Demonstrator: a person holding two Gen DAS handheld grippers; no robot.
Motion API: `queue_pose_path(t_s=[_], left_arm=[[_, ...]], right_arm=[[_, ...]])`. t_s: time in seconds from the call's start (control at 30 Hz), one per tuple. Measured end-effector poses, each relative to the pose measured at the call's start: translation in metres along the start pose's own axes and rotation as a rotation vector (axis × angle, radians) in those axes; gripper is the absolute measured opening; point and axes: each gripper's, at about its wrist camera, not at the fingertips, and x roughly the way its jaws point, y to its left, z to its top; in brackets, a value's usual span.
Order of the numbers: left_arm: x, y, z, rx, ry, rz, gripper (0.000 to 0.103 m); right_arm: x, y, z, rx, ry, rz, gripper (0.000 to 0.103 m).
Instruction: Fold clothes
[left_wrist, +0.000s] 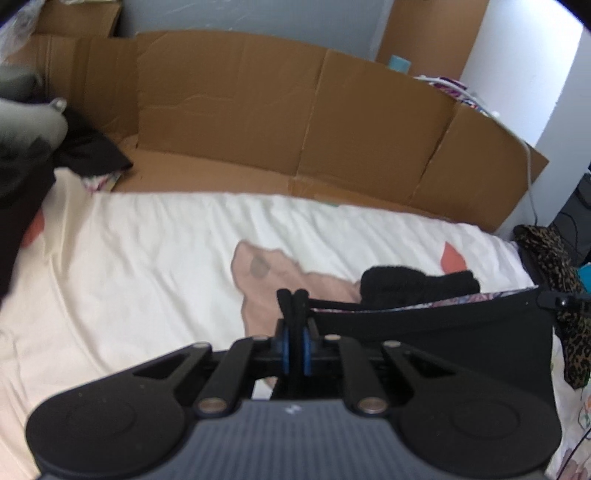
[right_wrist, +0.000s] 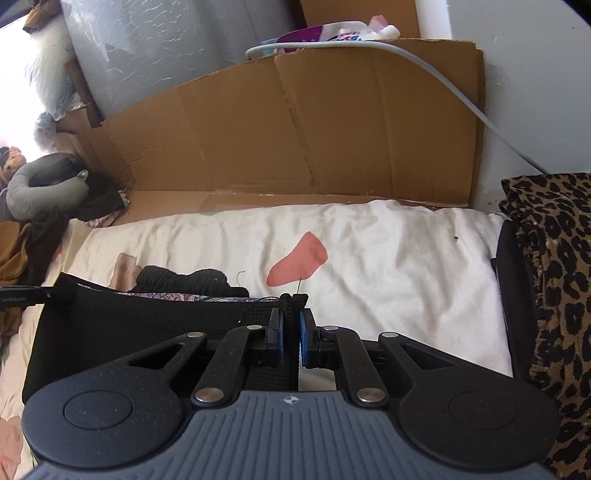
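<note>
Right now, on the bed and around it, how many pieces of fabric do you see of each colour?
Black: 3 (stretched garment held between both grippers, small black bundle, crumpled black cloth by the cardboard)
Leopard print: 1 (leopard fabric at the bed's right edge)
White with pink patches: 1 (bedsheet)
Total: 5

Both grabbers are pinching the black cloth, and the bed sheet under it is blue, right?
Not quite. The bed sheet is white with pink patches, not blue, as the right wrist view shows. The rest holds: the left gripper and the right gripper are each shut on the black cloth.
</note>
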Motion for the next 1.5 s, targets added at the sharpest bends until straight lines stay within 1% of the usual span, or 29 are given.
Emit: queue_pose_path(t_s=[0.1,0.2,0.33,0.6,0.77,0.97,1.03,1.23,1.5], left_arm=[[0.001,-0.006,0.009,0.013,0.005,0.000,0.008],[0.005,-0.013,0.015,0.050,0.013,0.001,0.008],[0.012,-0.017,0.026,0.047,0.018,-0.006,0.008],[0.037,-0.019,0.038,0.058,0.067,-0.005,0.007],[0.040,-0.021,0.045,0.073,0.066,-0.013,0.007],[0.058,-0.017,0.040,0.069,0.094,0.004,0.008],[0.063,-0.015,0.039,0.050,0.094,0.001,0.007],[0.067,-0.017,0.044,0.051,0.083,0.009,0.007],[0.093,-0.018,0.036,0.106,0.123,0.036,0.007]], right_arm=[[0.001,-0.006,0.002,0.035,0.002,-0.010,0.007],[0.000,-0.010,0.002,0.053,-0.001,-0.025,0.007],[-0.001,-0.014,0.005,0.067,-0.006,-0.042,0.007],[0.008,-0.022,0.010,0.110,0.004,-0.066,0.007],[0.015,-0.024,0.013,0.125,0.010,-0.074,0.007],[0.035,-0.028,0.010,0.120,0.047,-0.091,0.007],[0.038,-0.031,0.009,0.129,0.048,-0.095,0.007],[0.044,-0.032,0.013,0.130,0.044,-0.104,0.007],[0.070,-0.036,0.008,0.105,0.086,-0.113,0.007]])
